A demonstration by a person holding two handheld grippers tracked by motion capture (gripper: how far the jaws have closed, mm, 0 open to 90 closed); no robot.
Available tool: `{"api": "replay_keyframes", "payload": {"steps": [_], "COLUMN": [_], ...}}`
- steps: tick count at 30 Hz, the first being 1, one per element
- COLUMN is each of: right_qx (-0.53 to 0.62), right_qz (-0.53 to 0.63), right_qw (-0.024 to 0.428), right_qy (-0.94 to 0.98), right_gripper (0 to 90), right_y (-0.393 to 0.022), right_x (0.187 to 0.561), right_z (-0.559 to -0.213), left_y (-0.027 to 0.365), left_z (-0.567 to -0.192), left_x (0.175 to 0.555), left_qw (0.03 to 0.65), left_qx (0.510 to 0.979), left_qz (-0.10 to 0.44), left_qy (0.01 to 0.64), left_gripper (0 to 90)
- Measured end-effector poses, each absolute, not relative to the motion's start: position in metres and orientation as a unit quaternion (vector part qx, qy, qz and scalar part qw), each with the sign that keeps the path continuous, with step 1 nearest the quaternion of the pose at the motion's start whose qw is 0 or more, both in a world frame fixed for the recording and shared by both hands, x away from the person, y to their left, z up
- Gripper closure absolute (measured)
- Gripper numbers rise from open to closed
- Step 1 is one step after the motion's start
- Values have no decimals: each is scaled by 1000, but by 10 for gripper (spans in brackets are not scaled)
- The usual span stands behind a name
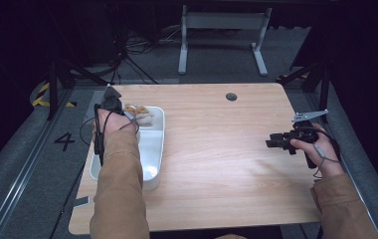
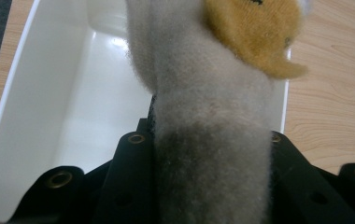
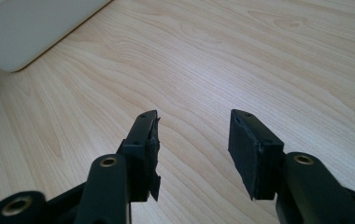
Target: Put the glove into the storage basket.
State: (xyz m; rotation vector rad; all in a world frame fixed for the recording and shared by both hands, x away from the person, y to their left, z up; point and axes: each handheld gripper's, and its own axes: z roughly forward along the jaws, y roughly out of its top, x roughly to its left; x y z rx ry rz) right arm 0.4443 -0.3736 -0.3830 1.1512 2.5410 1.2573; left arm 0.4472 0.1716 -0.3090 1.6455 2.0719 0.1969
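The plush toy (image 2: 208, 121) is hanging pinched in the left gripper (image 1: 127, 113) over the white bin (image 1: 153, 149), probably for dropping in; the right gripper (image 3: 192, 144) is idling agape, holding nothing

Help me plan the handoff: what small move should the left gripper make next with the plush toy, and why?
Probably open the left gripper: its jaws are clamped on the plush toy, which hangs over the white bin, so it should drop inside. The right gripper is open over bare table.
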Motion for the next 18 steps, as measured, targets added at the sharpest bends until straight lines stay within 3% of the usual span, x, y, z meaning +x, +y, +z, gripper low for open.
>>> {"api": "replay_keyframes", "payload": {"steps": [18], "right_qx": [375], "right_qz": [413], "right_qw": [33], "right_qy": [829], "right_gripper": [540], "right_y": [-373], "right_x": [444], "right_z": [-386], "left_y": [167], "left_z": [-325], "left_x": [425], "left_qw": [268], "left_qx": [566], "left_qz": [106], "left_qy": [773], "left_gripper": [704]}}
